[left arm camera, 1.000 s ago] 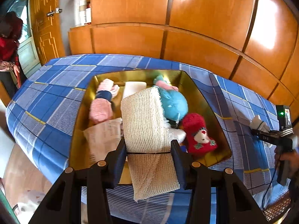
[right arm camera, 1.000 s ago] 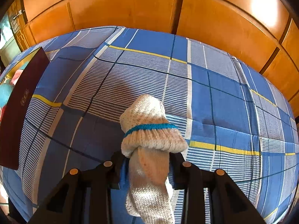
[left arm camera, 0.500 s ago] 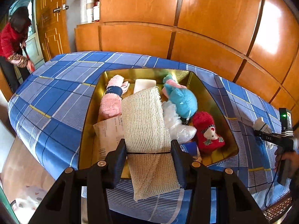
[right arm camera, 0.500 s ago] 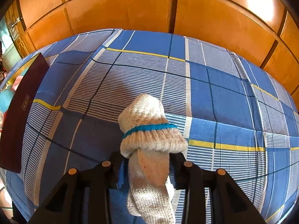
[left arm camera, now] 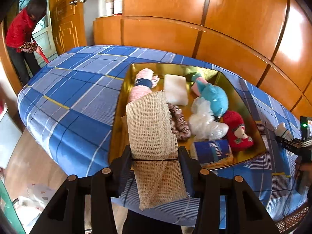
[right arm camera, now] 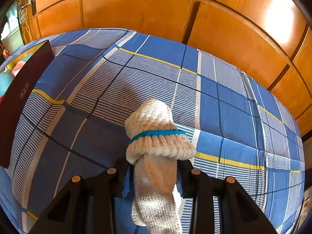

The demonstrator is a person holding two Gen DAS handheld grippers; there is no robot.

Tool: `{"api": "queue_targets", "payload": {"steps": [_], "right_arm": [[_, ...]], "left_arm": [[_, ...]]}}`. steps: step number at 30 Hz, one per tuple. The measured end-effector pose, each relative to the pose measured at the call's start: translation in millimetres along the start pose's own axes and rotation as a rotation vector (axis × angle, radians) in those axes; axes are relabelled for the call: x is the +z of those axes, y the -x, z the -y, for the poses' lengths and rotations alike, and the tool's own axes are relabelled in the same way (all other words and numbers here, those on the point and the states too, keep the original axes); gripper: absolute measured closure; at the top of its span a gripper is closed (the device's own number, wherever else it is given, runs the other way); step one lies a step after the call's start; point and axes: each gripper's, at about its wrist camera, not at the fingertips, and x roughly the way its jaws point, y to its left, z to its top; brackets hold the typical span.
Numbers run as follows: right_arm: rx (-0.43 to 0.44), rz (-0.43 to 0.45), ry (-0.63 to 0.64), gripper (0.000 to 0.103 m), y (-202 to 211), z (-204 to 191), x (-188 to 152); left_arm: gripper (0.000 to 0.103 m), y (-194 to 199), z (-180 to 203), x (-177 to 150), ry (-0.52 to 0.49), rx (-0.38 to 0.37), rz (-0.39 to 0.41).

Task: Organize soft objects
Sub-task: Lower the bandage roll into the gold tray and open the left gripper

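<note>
Gripping the beige mesh cloth roll (left arm camera: 154, 134), my left gripper (left arm camera: 155, 159) has its jaws clamped on the roll's lower half. The roll's long axis runs away from me, its far end tipped up over the near-left part of the gold tray (left arm camera: 230, 81) and its loose tail hanging toward me past the bed's near edge. My right gripper (right arm camera: 153, 172) is pinched on a cream knitted sock (right arm camera: 156, 148) with a teal band; the sock points away and slightly left, its toe above the blue plaid bedspread (right arm camera: 224, 107), which lies bare to the right and far side. Inside the tray lie a pink sock (left arm camera: 141, 88), a white pad (left arm camera: 175, 91), a teal plush (left arm camera: 214, 96), a crumpled plastic bag (left arm camera: 206, 124), a red sock (left arm camera: 237, 130) and a blue packet (left arm camera: 213, 151); the open gold floor is along its near-left side. The tray's maroon outer wall (right arm camera: 17, 101) stands at the left of the right wrist view. Beyond, wooden panels (left arm camera: 214, 19) back the bed.
</note>
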Motion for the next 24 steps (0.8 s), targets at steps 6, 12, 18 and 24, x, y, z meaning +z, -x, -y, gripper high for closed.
{"api": "queue_targets", "payload": {"steps": [6,12,18,24], "right_arm": [[-0.007,-0.002,0.012,0.068,1,-1,1],[-0.020,-0.003,0.037,0.069,2,-4,1],[-0.022,-0.005,0.044,0.069,2,-5,2],[-0.026,-0.006,0.046,0.069,2,-6,2]], "left_arm": [[0.056,6,-5,1,0.017,-0.001,0.001],[0.056,4,3,8,0.023,-0.037,-0.012],[0.056,-10,1,12,0.114,-0.138,-0.099],[0.056,-22,-14,19,0.195,-0.197,-0.142]]}}
